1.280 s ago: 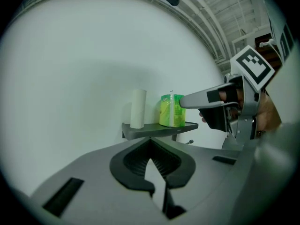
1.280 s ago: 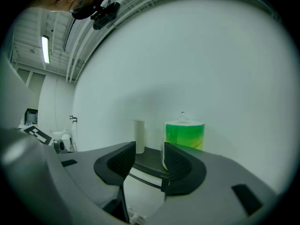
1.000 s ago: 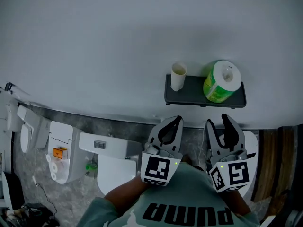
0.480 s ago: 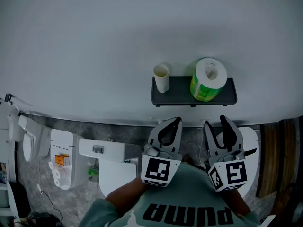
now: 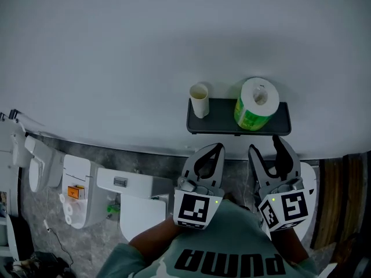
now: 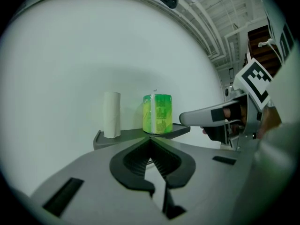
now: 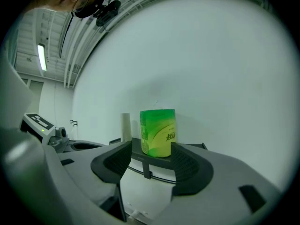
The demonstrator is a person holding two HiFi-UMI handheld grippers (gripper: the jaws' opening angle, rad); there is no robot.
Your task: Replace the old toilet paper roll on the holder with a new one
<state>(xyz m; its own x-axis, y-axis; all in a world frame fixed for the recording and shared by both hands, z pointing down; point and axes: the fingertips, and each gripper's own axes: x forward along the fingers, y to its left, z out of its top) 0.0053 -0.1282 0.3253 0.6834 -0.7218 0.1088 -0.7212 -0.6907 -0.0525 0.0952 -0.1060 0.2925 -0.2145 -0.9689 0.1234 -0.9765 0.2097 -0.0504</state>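
both grippers sit close to the body, roughly level and aimed at the wall, probably lining up before going in. left gripper (image 5: 215, 149) is pinched shut on nothing. right gripper (image 5: 265, 146) has just been opening its jaws, nothing between them yet, the gap framing the new roll (image 5: 255, 104). it's green-wrapped, upright on the dark shelf (image 5: 223, 120), with a bare cardboard tube (image 5: 199, 99) standing apart from it.

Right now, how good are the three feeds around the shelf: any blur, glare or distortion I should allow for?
Head view: dim, even, bluish light, no glare; the shelf, green wrapped roll and cardboard tube read sharp. Left gripper view: strong fisheye bend, black corners, both items small but clear. Right gripper view: same fisheye; a ceiling lamp glows upper left, yet the roll is crisp.
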